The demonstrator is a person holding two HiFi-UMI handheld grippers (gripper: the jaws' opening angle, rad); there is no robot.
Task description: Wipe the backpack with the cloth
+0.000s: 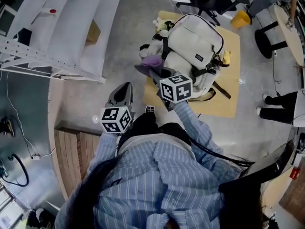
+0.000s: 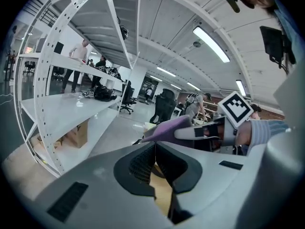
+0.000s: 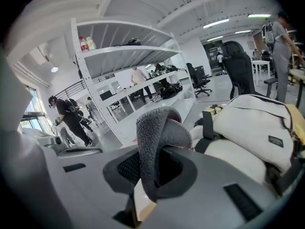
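The right gripper (image 3: pixel 151 166) has its jaws closed on the cloth (image 3: pixel 159 130). One folded end of the fleece stands up out of the jaws and curls over, and a short end hangs below them. The backpack (image 3: pixel 248 128) lies ahead of these jaws and to their right, on the tan surface (image 1: pixel 229 104). As far as I can see, the cloth is near it but does not yet touch it.

The left gripper (image 2: pixel 155 149) has its jaws closed with nothing between them. The backpack is not in front of these jaws; they are well apart from it.

To do this step well, I think the jaws should tilt forward, so that the curled fold meets the fabric and not the hard tips. The strokes should be long and go in one direction over the pale top panel, with light pressure. The bag looks soft, and it may slide or dent. The black straps and buckles just ahead of the jaws could catch the fleece, so it is better to wipe along them. If the bag slides, the empty left jaws could steady its far side.
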